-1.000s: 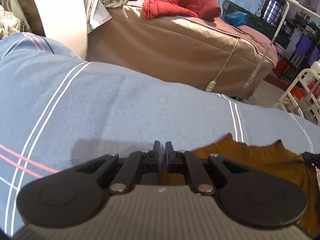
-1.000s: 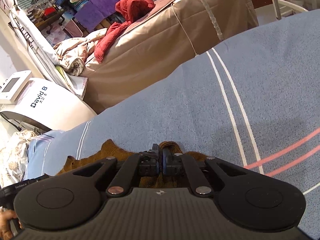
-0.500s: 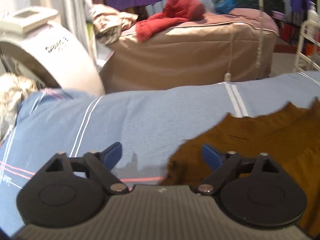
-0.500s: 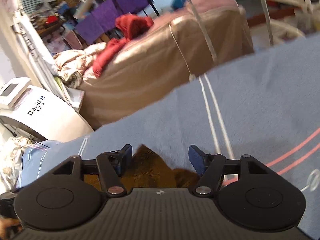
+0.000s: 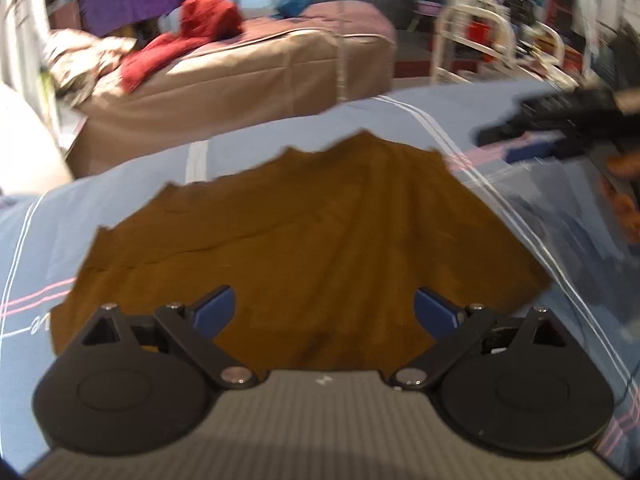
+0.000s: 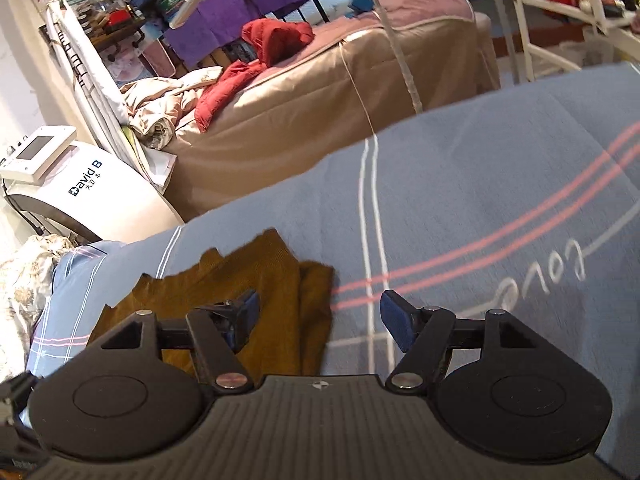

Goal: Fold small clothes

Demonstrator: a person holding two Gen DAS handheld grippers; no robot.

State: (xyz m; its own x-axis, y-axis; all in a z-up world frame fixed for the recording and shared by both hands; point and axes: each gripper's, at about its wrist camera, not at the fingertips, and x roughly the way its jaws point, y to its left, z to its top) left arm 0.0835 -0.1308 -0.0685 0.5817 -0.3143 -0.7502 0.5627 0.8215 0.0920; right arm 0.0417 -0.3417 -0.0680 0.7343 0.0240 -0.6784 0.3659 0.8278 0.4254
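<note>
Here the brown garment [image 5: 304, 240] lies spread flat on the blue striped bedsheet [image 5: 132, 184], wrinkled, its far edge jagged. To the left of the garment, past the sheet's edge, stands a white machine [image 6: 100, 196], with a tan-covered bed [image 6: 320, 104] behind it carrying a red jacket [image 6: 264, 52]. The left gripper [image 5: 324, 312] hangs over the garment's near part with its jaws spread wide and nothing between them. The right gripper [image 6: 318, 316] sits at the garment's right edge, where the cloth lies doubled, likewise spread wide and empty, its right finger over bare sheet.
</note>
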